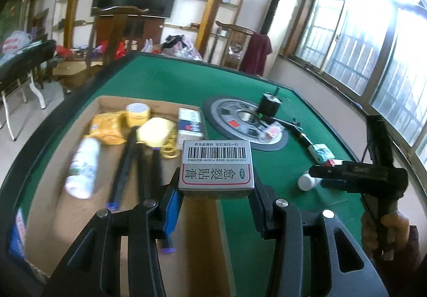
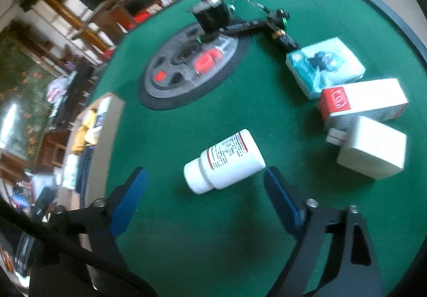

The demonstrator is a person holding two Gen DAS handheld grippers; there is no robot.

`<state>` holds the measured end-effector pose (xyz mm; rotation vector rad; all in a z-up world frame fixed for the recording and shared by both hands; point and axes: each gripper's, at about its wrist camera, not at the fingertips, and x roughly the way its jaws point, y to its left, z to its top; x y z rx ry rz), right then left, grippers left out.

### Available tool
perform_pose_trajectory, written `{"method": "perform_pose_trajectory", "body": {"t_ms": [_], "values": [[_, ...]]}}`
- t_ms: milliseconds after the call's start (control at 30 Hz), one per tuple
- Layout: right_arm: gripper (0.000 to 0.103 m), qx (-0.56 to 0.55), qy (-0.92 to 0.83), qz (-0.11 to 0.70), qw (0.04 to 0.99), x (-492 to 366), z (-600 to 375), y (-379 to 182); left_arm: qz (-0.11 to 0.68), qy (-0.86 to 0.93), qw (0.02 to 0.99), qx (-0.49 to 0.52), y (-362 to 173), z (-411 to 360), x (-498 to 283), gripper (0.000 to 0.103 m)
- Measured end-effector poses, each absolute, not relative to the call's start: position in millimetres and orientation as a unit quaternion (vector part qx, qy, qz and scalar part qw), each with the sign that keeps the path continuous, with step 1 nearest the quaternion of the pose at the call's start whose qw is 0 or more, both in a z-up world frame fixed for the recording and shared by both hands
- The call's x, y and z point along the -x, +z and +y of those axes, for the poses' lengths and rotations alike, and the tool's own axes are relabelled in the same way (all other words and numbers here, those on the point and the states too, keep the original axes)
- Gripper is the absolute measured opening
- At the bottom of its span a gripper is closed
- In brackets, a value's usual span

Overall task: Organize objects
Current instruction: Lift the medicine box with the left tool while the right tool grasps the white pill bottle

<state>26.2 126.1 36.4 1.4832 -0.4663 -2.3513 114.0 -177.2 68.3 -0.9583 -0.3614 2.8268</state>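
My left gripper (image 1: 215,185) is shut on a silver medicine box (image 1: 215,167) with a barcode, held above the right edge of a cardboard tray (image 1: 53,206). The tray holds a white spray bottle (image 1: 81,170), yellow packets (image 1: 106,127), a tape roll (image 1: 137,113) and a blue-white box (image 1: 190,123). My right gripper (image 2: 205,182) is open, its blue pads on either side of a white pill bottle (image 2: 224,162) lying on the green table (image 2: 186,230). The right gripper also shows in the left wrist view (image 1: 315,177) over the same bottle (image 1: 307,181).
A round grey dial (image 2: 192,67) with a black motor (image 2: 212,13) sits mid-table. A teal tissue pack (image 2: 324,66), a red-white box (image 2: 363,101) and a white box (image 2: 372,147) lie right of the bottle. Chairs and clutter stand beyond the table's far edge.
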Motion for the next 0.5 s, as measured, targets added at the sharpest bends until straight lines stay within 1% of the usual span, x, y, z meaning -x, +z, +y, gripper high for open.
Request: {"method": "perform_pose_trajectory", "body": {"t_ms": [33,67,100,200,267,367,500], "values": [[0.073,-0.523,-0.824,-0.159,0.147,-22,122,33,-0.121,0.939,0.062,0.316,67,-183,-116,0.04],[0.068,-0.526,-0.824,-0.157,0.139,-21,119,31,-0.124,0.94,0.056,0.315,66,-190,-118,0.04],[0.066,-0.522,-0.829,-0.153,0.127,-19,116,31,-0.126,0.94,0.052,0.314,65,-196,-119,0.04],[0.052,-0.517,-0.839,-0.137,0.096,-14,107,32,-0.135,0.939,0.041,0.313,61,-212,-124,0.04],[0.034,-0.514,-0.847,-0.112,0.08,-13,101,32,-0.14,0.938,0.035,0.314,57,-220,-125,0.04],[0.033,-0.507,-0.855,-0.085,0.072,-17,96,33,-0.144,0.937,0.032,0.316,52,-228,-126,0.04],[0.033,-0.506,-0.849,-0.108,0.105,-26,101,35,-0.152,0.934,0.027,0.322,48,-237,-123,0.04]]}}
